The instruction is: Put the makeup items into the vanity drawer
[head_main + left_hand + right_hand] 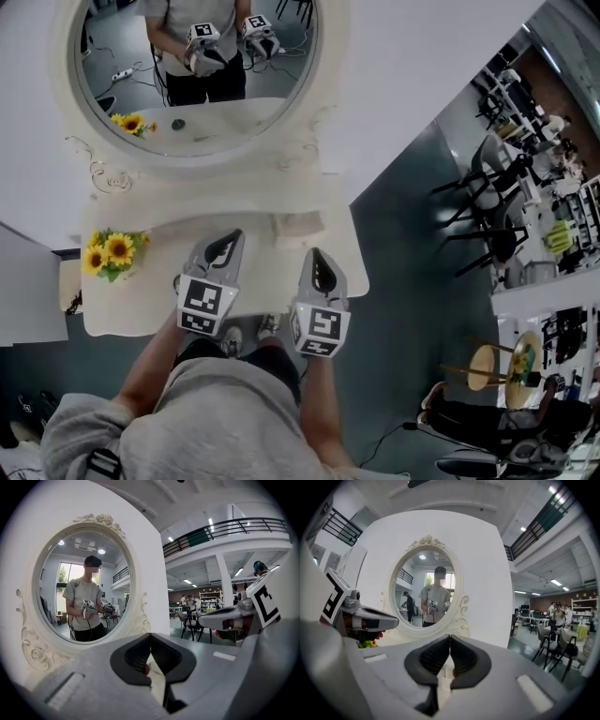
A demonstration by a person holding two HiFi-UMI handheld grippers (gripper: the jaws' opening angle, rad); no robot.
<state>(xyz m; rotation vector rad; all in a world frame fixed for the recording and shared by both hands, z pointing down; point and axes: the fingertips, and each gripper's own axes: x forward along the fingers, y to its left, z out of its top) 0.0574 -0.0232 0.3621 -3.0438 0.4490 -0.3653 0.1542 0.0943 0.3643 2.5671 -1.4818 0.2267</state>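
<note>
Cream worktop (131,309) shows no makeup, presumably light and slippery; grey left tool (232,237) and right tool (315,254) are closed, empty.

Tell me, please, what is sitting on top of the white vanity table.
Sunflowers stand at the vanity table's left end; a pale flat item lies near the mirror's base. The left tool and right tool cover the top's middle.
</note>
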